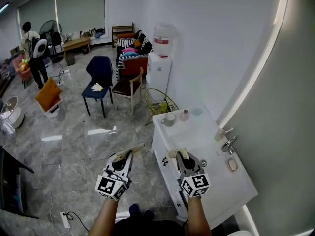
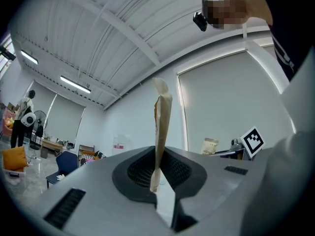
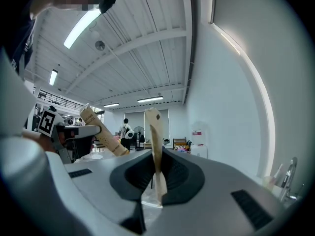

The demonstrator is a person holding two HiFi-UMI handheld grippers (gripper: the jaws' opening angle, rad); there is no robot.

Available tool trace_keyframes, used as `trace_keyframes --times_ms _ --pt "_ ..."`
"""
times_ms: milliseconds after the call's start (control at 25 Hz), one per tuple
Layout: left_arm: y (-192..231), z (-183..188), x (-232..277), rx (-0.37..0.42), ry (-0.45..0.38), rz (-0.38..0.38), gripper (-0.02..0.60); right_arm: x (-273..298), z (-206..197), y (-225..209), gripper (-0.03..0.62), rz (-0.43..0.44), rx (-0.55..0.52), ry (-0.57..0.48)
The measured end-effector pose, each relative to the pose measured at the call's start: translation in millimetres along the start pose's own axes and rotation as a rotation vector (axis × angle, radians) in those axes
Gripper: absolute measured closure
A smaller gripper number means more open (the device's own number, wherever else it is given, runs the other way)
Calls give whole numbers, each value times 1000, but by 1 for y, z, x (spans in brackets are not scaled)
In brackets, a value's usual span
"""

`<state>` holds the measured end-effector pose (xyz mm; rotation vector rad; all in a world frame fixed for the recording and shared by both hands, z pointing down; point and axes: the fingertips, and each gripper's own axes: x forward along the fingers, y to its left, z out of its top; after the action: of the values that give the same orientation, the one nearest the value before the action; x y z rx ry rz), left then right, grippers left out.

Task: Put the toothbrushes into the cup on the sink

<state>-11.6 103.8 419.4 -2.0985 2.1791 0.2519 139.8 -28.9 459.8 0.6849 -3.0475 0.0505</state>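
The carrying step appears to be in hand: the left hand-held gripper is clamped on a paper-wrapped toothbrush, and the right hand-held gripper on a second wrapped toothbrush. The cup stands on the sink bench, at twelve o'clock from the right gripper. The next move likely calls for reaching it and tipping each brush in.

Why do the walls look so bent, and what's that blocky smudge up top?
Head view: the wide lens bows the wall's light strip. Left gripper view: fisheye, dark corners; the mosaic patch was laid over a face afterwards. Right gripper view: same bending, a ceiling lamp glares.
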Motion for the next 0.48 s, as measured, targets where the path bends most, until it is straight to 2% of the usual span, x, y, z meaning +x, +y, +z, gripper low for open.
trace_keyframes --times_ms 480 --pt "1 -9 11 11 -12 20 535 7 -9 -9 545 21 -8 1"
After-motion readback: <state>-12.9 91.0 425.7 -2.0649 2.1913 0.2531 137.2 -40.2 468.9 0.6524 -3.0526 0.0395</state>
